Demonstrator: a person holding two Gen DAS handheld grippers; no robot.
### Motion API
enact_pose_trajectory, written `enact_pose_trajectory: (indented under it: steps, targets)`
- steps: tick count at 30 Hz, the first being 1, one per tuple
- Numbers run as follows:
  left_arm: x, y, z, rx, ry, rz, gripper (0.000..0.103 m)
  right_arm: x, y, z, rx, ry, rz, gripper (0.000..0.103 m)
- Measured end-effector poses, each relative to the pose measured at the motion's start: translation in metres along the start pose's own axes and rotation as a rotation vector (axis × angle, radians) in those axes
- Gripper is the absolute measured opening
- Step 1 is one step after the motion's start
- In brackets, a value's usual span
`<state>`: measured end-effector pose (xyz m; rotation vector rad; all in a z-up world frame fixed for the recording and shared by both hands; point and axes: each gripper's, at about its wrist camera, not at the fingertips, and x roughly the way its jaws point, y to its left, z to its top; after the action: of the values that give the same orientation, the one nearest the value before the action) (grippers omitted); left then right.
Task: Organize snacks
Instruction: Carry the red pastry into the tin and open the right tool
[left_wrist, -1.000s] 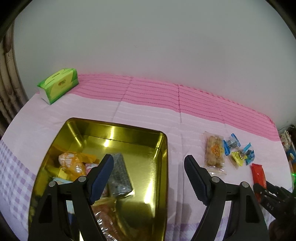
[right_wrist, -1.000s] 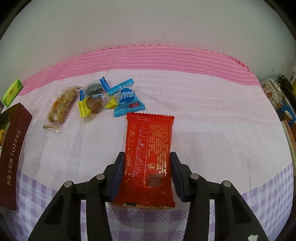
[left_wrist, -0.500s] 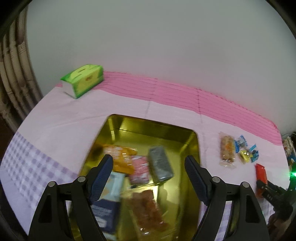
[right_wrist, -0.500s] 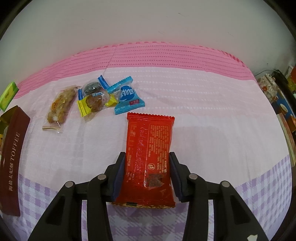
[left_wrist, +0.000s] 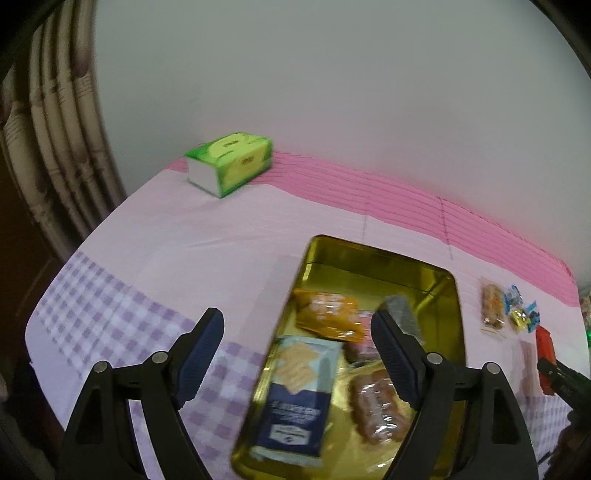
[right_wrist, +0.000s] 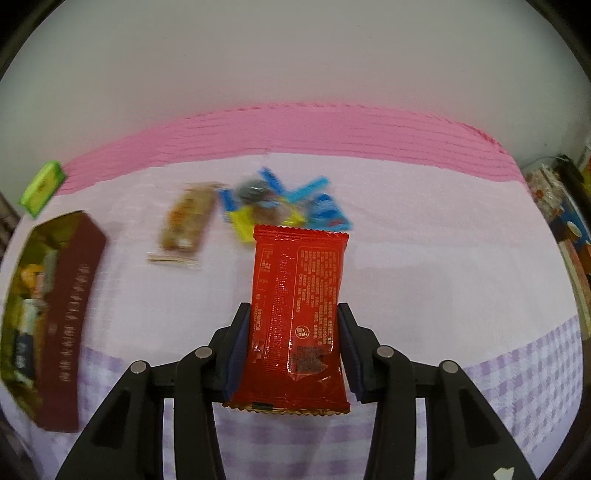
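Clearly the right gripper (right_wrist: 293, 349) has the red snack packet (right_wrist: 297, 314) clamped by its long sides, the pads pressing in on both edges near the lower half so the packet stands out flat ahead of the fingers. Holding it low and edgewise like this likely keeps the printed face level and leaves the top end free to slide into a container. The packet hangs over the pink cloth-covered surface (right_wrist: 424, 240), lifted clear of the small heap of loose sweets (right_wrist: 280, 206) at about twelve o'clock from it and of the clear-wrapped biscuit bar (right_wrist: 184, 229) at about ten o'clock.

The gold tin (left_wrist: 373, 258) is the collecting place: it already holds an orange pack (left_wrist: 325, 314), a blue cracker pack (left_wrist: 299, 391), a grey bar (left_wrist: 402, 314) and a clear pack of brown pieces (left_wrist: 376, 406). From the right wrist view its dark red wall (right_wrist: 70, 332) sits at nine o'clock, well apart from the packet.

The left gripper (left_wrist: 297, 358) is wide apart and holds nothing, hovering over the tin's near left edge. A green tissue box (left_wrist: 229, 162) stands at the far left, well away from the snacks.
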<state>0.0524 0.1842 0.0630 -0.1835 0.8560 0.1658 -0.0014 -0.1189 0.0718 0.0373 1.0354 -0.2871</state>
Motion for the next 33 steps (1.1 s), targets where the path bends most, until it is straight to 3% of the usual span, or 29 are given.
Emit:
enact_pose_trajectory:
  steps: [12,15,18,24,33]
  targets:
    - [-0.008,0.059,-0.022,-0.058,0.035,0.143,0.082,-0.047,0.112,0.006,-0.131,-0.029,0.258,0.042]
    - [-0.008,0.071,-0.025,-0.071,0.044,0.191,0.082,-0.051,0.15,0.001,-0.171,-0.005,0.317,0.042]
    - [-0.008,0.077,-0.022,-0.106,0.042,0.185,0.082,-0.046,0.178,-0.006,-0.201,0.031,0.358,0.042]
    - [-0.012,0.091,-0.019,-0.164,0.036,0.181,0.082,-0.029,0.219,-0.023,-0.263,0.084,0.353,0.042]
    - [-0.009,0.102,-0.02,-0.246,0.058,0.171,0.082,-0.013,0.231,-0.029,-0.303,0.098,0.322,0.042]
